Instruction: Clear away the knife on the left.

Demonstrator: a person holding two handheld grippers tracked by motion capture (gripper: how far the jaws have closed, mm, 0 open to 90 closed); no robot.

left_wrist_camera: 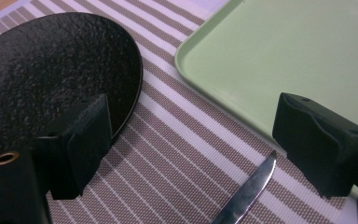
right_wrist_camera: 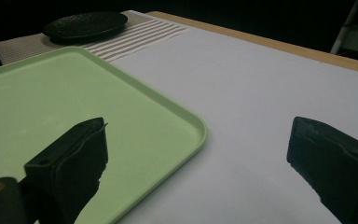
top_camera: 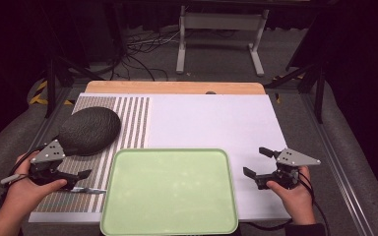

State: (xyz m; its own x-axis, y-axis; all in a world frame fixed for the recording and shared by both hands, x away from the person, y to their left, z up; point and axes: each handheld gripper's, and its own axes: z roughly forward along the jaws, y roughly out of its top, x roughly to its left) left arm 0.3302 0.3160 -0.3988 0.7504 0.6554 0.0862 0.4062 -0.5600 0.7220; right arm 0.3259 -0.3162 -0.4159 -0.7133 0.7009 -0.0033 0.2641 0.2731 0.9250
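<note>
Where the striped placemat [top_camera: 133, 123] covers the left part of the bench [top_camera: 211, 118], a black, rough-surfaced plate [top_camera: 89, 130] lies on it toward the far left, and a table knife [top_camera: 89, 190] lies on the same mat near the front edge, just left of the tray. In the left gripper view the knife blade [left_wrist_camera: 247, 193] points up between the two fingers, resting flat on the mat, with the plate [left_wrist_camera: 51, 74] at left and the tray corner [left_wrist_camera: 279, 51] at right. A pale green tray [top_camera: 170, 191] with a raised rim sits at the front centre of the bench, overlapping the mat's right edge and the white sheet beyond it; nothing lies in it.

Left gripper [top_camera: 81, 178]: held in the left hand [top_camera: 27, 189] over the front of the mat, fingers [left_wrist_camera: 81, 140] spread wide, gripping nothing; the knife blade lies between them untouched.

Right gripper [top_camera: 258, 162]: held in the right hand [top_camera: 293, 194] over the white sheet just right of the tray, fingers [right_wrist_camera: 74, 158] likewise spread wide and holding nothing. Its own view shows the tray rim [right_wrist_camera: 200, 130] beside one finger and the plate [right_wrist_camera: 86, 25] far off.
</note>
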